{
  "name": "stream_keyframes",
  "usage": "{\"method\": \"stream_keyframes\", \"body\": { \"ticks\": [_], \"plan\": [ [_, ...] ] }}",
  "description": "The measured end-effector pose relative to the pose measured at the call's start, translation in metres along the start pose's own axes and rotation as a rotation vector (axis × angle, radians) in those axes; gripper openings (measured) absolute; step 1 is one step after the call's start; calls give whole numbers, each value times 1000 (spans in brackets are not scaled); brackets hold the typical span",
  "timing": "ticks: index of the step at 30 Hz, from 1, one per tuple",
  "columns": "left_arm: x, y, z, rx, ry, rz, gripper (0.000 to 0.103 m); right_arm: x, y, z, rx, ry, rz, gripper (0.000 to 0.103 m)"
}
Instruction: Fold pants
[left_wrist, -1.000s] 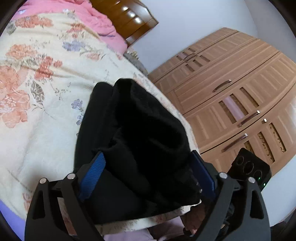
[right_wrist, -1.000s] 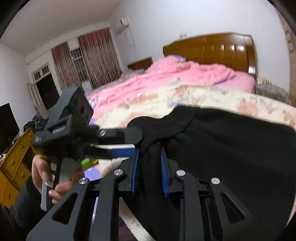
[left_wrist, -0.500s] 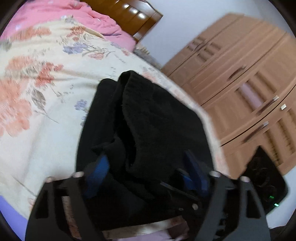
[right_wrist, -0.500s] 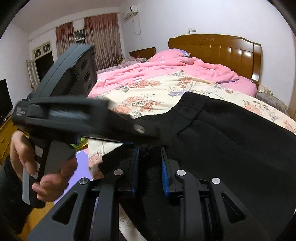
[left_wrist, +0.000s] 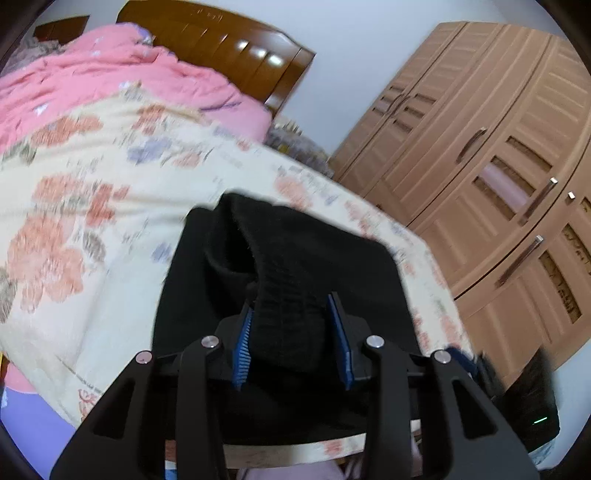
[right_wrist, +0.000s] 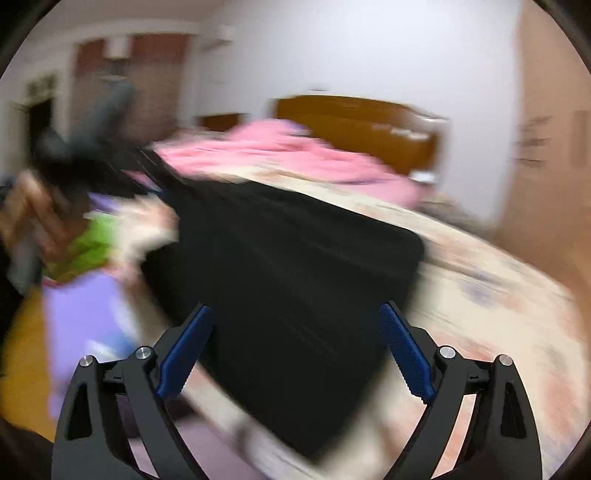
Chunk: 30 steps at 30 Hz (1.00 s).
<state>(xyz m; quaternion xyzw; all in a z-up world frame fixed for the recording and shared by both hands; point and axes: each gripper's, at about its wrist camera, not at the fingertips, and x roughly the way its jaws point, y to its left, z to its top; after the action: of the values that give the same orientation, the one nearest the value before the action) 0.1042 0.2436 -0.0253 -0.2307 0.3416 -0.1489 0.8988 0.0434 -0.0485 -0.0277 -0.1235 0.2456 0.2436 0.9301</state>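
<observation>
The black pants (left_wrist: 295, 258) lie folded on the flowered bedspread (left_wrist: 74, 206) near the bed's foot edge. My left gripper (left_wrist: 291, 314) is shut on the ribbed waistband of the pants, its blue pads (left_wrist: 243, 343) pressing a thick bunch of cloth. In the blurred right wrist view the pants (right_wrist: 295, 266) show as a dark block on the bed. My right gripper (right_wrist: 293, 317) is open and empty, its blue pads (right_wrist: 406, 354) wide apart just above the near edge of the pants. The left hand and gripper show blurred at left.
A pink quilt (left_wrist: 110, 81) is bunched toward the wooden headboard (left_wrist: 221, 48). A wooden wardrobe (left_wrist: 498, 166) stands to the right of the bed. A purple mat (right_wrist: 77, 317) covers the floor at the bed's foot.
My right gripper has let go of the pants, opened wide and swung away to the right. My left gripper has closed from open onto the waistband.
</observation>
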Motion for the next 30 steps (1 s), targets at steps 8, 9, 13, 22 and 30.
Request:
{"method": "stream_keyframes", "body": {
  "ticks": [8, 9, 13, 22, 30],
  "plan": [
    [-12, -36, 21, 14, -26, -6, 36, 16, 6, -46, 30, 116, 6, 88],
    [-14, -39, 22, 19, -30, -6, 35, 21, 10, -44, 8, 109, -33, 88],
    [-45, -42, 26, 33, -102, -1, 16, 9, -16, -38, 135, 29, -134, 88],
    [-35, 110, -45, -261, -41, 221, 0, 21, -12, -55, 105, 111, -195, 89],
    [-47, 71, -34, -204, -86, -14, 71, 23, -12, -47, 100, 117, -201, 89]
  ]
}}
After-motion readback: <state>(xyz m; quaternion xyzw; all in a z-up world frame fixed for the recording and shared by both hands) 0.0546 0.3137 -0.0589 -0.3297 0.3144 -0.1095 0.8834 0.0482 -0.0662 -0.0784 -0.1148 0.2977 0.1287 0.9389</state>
